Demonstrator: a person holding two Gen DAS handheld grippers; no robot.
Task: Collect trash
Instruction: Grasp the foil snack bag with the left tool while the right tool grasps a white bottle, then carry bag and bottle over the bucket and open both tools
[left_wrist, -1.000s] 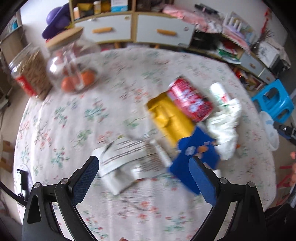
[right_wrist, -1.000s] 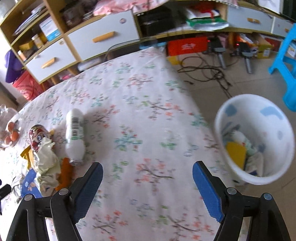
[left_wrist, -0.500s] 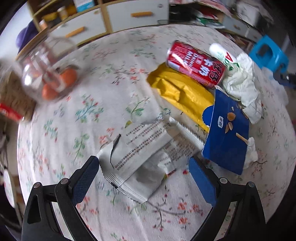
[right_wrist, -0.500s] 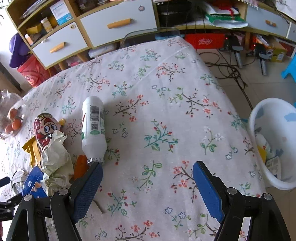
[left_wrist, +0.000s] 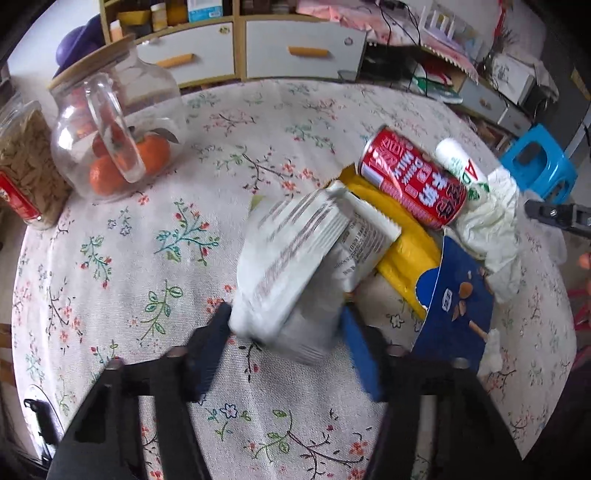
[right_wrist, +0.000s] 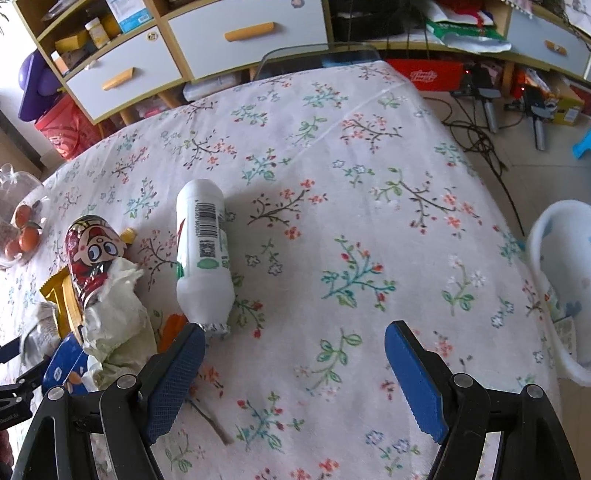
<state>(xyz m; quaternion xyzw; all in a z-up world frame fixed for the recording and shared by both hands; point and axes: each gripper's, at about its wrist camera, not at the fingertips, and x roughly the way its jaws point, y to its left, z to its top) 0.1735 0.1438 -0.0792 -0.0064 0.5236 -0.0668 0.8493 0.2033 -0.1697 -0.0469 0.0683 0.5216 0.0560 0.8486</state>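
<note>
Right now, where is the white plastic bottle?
In the right wrist view the white plastic bottle lies on its side on the floral tablecloth, left of centre, just right of the red can and crumpled tissue.

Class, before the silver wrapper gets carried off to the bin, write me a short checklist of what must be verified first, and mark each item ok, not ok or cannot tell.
1. Silver wrapper sits between the left hand-held gripper pads, whose jaws have just been closing: ok.
2. Grip firm enough to lift: cannot tell; the wrapper is blurred.
3. Wrapper clear of the yellow packet and blue box: cannot tell.
4. Right hand-held gripper open and empty: ok.
5. White bin in view beside the table: ok.
6. Other trash cleared: not ok; red can and white bottle remain.
</note>
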